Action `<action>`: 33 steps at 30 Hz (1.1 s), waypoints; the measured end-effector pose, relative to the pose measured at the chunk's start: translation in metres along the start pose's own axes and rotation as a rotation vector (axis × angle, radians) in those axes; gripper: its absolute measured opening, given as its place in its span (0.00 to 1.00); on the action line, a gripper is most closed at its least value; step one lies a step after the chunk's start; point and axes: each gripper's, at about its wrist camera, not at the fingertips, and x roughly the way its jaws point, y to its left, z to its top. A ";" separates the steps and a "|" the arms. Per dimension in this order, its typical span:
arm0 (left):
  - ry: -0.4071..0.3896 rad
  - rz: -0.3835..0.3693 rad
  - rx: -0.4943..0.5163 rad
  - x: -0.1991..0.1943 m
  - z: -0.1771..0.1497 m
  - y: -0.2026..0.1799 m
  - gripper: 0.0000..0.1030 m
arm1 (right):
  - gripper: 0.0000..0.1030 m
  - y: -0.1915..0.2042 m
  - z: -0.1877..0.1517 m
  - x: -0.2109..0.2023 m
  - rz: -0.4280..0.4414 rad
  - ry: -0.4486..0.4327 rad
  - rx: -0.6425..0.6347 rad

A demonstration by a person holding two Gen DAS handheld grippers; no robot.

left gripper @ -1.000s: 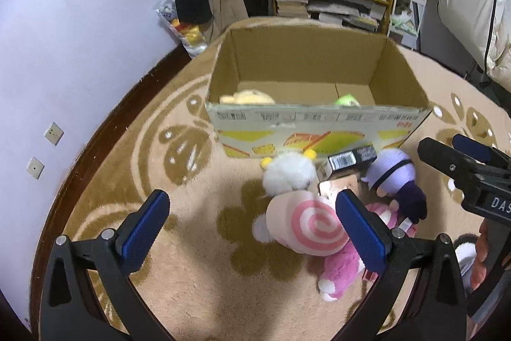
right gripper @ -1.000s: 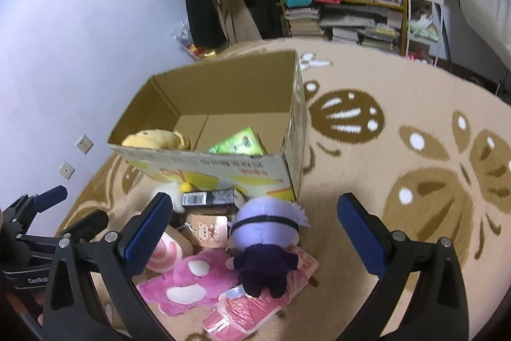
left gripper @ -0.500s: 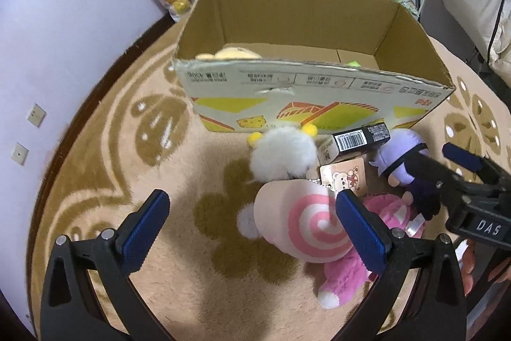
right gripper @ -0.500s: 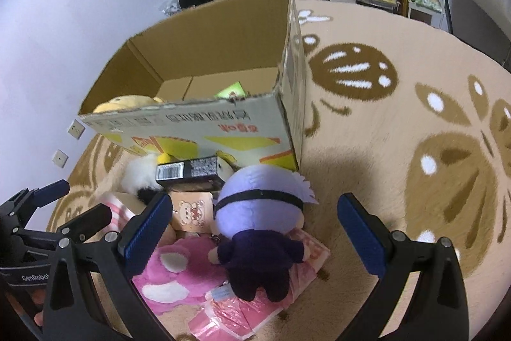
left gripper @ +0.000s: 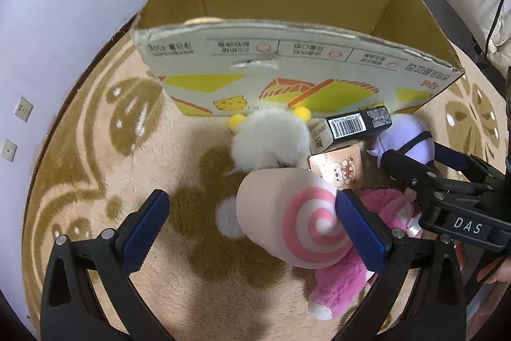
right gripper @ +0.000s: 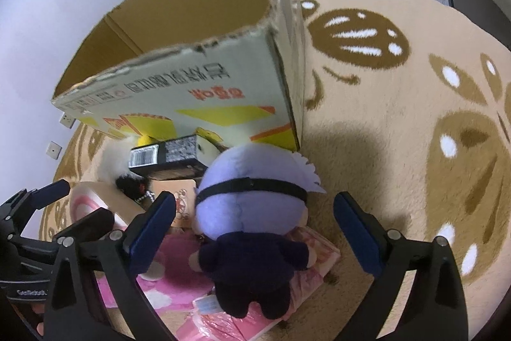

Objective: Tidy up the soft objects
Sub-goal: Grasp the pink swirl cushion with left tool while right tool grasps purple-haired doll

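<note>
A heap of soft toys lies on the rug in front of an open cardboard box (left gripper: 287,69). My left gripper (left gripper: 252,222) is open, low over a peach roll plush with a pink swirl (left gripper: 297,216); its right pad touches the swirl end. A white fluffy toy (left gripper: 268,139) and a pink plush (left gripper: 345,283) lie beside it. My right gripper (right gripper: 255,232) is open, its fingers on either side of a purple-headed doll in dark clothes (right gripper: 252,213), also seen in the left wrist view (left gripper: 405,139).
A black barcoded box (left gripper: 357,123) and a bear-print card (left gripper: 338,168) lie among the toys. Pink packets (right gripper: 242,309) lie under the doll. The box (right gripper: 191,69) holds a yellow plush (left gripper: 201,20). A wall is at left, shelves behind.
Both grippers have moved down and forward toward the heap. The left now straddles the swirl plush, the right straddles the purple doll. Both stayed open.
</note>
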 end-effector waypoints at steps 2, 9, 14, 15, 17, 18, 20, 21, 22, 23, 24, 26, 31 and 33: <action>0.014 -0.015 -0.010 0.004 -0.001 0.001 1.00 | 1.00 0.000 0.000 0.002 -0.001 0.003 0.006; 0.034 -0.028 -0.019 0.007 -0.002 -0.001 1.00 | 1.00 -0.001 -0.001 0.005 -0.005 0.013 0.015; 0.053 -0.033 -0.017 0.012 -0.004 0.002 1.00 | 1.00 0.000 -0.003 0.007 -0.013 0.017 0.021; 0.058 -0.034 -0.021 0.014 -0.004 0.004 1.00 | 1.00 -0.001 -0.003 0.008 -0.013 0.018 0.021; 0.075 -0.050 -0.046 0.020 -0.007 0.011 1.00 | 1.00 0.000 -0.003 0.009 -0.017 0.024 0.018; 0.080 -0.056 -0.056 0.023 -0.008 0.014 1.00 | 1.00 0.001 -0.003 0.010 -0.021 0.024 0.015; 0.095 -0.064 -0.069 0.025 -0.009 0.018 1.00 | 1.00 0.003 -0.004 0.010 -0.024 0.021 0.007; 0.100 -0.060 -0.068 0.026 -0.010 0.018 1.00 | 1.00 0.004 -0.004 0.010 -0.025 0.019 0.005; 0.104 -0.054 -0.064 0.027 -0.011 0.018 1.00 | 1.00 0.005 -0.004 0.010 -0.025 0.018 0.004; 0.108 -0.049 -0.058 0.027 -0.012 0.017 1.00 | 1.00 0.006 -0.004 0.010 -0.026 0.017 0.004; 0.109 -0.043 -0.054 0.028 -0.012 0.016 1.00 | 1.00 0.006 -0.004 0.010 -0.026 0.017 0.004; 0.111 -0.037 -0.049 0.026 -0.016 0.018 1.00 | 1.00 0.005 -0.004 0.010 -0.026 0.017 0.005; 0.134 -0.016 -0.061 0.022 -0.024 0.020 0.97 | 1.00 0.005 -0.004 0.008 -0.024 0.019 0.003; 0.139 -0.018 -0.062 0.019 -0.026 0.023 0.90 | 0.99 0.006 -0.005 0.007 -0.021 0.018 0.000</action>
